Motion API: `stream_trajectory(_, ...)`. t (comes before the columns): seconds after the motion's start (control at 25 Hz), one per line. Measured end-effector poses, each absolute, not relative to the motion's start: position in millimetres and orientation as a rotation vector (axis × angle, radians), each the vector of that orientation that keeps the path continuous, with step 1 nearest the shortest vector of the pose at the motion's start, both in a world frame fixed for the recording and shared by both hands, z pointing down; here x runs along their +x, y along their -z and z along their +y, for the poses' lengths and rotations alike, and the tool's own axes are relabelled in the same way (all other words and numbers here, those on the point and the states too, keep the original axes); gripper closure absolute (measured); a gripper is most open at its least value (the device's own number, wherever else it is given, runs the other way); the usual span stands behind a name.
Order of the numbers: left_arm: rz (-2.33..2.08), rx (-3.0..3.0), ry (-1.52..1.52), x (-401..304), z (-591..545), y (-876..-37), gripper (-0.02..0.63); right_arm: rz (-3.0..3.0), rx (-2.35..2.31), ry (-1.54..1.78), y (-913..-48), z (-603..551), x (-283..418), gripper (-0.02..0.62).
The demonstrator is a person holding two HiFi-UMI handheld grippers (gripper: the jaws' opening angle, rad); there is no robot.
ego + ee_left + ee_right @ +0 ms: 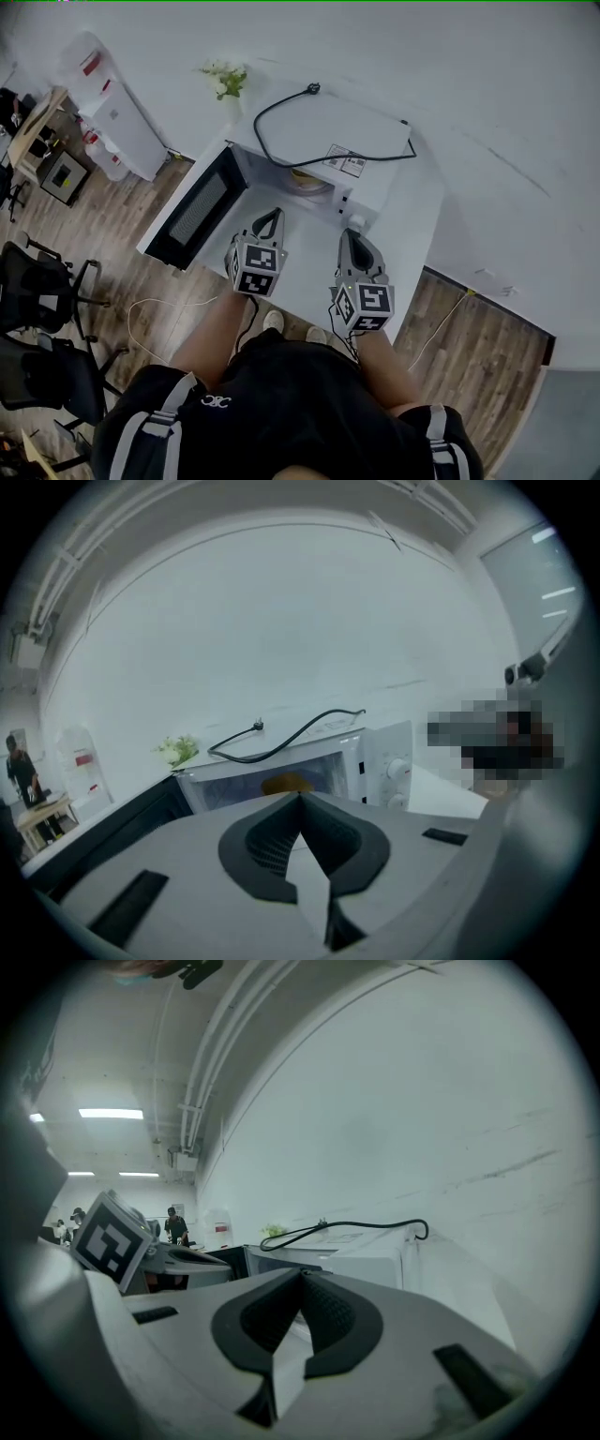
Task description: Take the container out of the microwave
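Observation:
A white microwave (361, 155) stands on a white table (412, 234) against the wall, its dark door (192, 216) swung open to the left. Inside the cavity sits a yellowish container (305, 180), seen in the left gripper view as an orange-yellow shape (286, 783) behind the jaw tips. My left gripper (272, 217) is shut and empty, pointing at the open cavity from just in front of it. My right gripper (349, 234) is also shut and empty, in front of the control panel (352, 211), to the right of the left one.
A black power cord (319, 141) lies coiled on the microwave's top. A small vase of flowers (225, 82) stands at the table's back left. Black chairs (47, 291) and a white cabinet (117, 112) stand on the wooden floor to the left.

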State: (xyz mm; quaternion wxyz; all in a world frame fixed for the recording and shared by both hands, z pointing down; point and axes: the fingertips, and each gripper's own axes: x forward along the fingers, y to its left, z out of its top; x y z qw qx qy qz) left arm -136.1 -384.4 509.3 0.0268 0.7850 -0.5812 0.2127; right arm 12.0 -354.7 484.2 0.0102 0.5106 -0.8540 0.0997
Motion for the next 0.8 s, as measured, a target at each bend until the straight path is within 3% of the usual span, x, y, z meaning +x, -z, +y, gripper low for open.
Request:
stream_trajectory(0.24, -1.748, 2.572, -1.157, -136.7, -426.1, -538.5, 0.584, -2.590, 1.718, -0.293, -481.3, -362.0, 24.5, 0.591)
stream_trajectory(0.36, -1.655, 2.637, -1.375, -131.3, -444.1, -556.1, 0.546, -2.534, 1.804, -0.293, -482.1, -363.1, 38.3, 0.591)
stream_trajectory(0.8, -1.294, 2.733, -1.643, -100.7, -514.9, -622.5, 0.491, -2.259, 2.137, -0.294, -487.5, -343.1, 104.4, 0.591)
